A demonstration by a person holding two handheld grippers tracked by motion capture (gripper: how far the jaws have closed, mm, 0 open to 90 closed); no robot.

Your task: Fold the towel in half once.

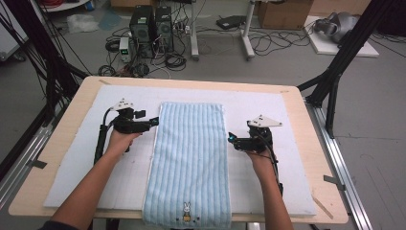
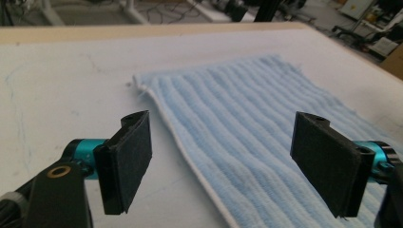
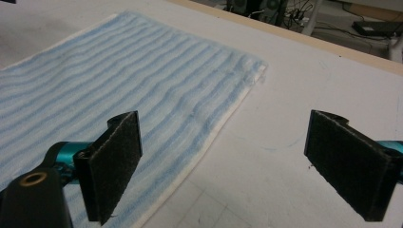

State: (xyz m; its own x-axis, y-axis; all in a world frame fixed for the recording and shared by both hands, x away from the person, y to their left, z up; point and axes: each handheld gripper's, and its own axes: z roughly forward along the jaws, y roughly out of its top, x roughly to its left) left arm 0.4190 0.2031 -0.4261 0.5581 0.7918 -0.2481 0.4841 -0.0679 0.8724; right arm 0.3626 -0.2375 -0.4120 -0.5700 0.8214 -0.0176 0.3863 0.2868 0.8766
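A ribbed terry-cloth towel (image 1: 190, 158) lies on matt white felt padding (image 1: 292, 158).

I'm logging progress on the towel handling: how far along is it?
Done: the blue striped towel lies spread flat on the white mat, its near end hanging over the table edge. In hand: the left gripper and right gripper sit open at its long edges, gripping nothing. Left: likely grasping and folding; no fold is made yet.
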